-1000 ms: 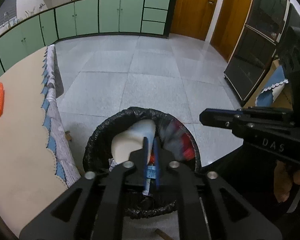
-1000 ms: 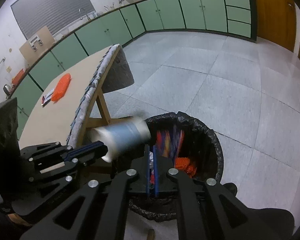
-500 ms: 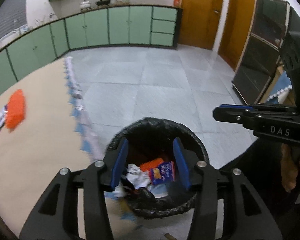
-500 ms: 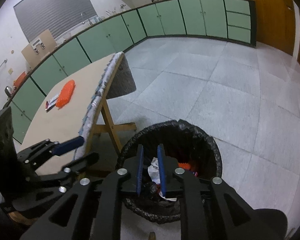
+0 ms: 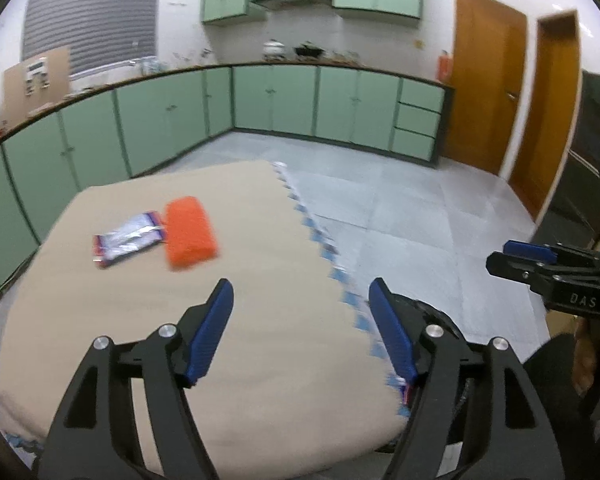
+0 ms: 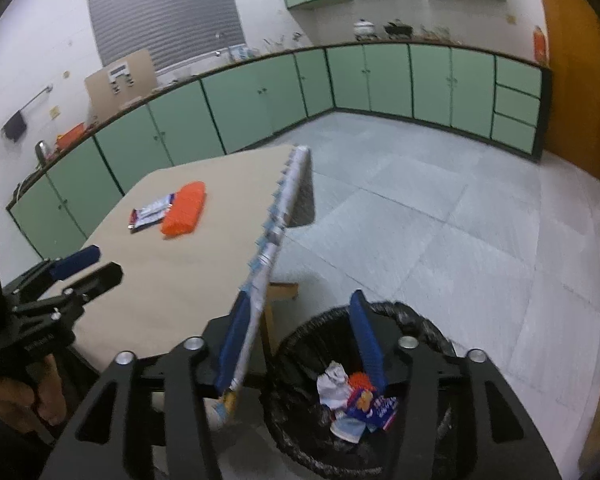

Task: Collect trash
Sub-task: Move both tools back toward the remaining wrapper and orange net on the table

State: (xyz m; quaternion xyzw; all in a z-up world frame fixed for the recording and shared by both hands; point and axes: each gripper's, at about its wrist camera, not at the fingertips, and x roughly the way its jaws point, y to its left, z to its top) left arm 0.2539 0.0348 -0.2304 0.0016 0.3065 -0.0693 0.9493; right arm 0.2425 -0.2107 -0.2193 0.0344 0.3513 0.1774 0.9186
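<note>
Tabletop [image 5: 148,344] held a wrapper [image 5: 126,239] and orange pack [image 5: 190,232] yet uncollected; bin [image 6: 416,322] part-filled; both grippers [image 5: 300,320] [image 6: 296,332] wide, empty.

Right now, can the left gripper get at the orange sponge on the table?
Probably yes: the left gripper is open and empty, and only bare table lies between it and the sponge.
</note>
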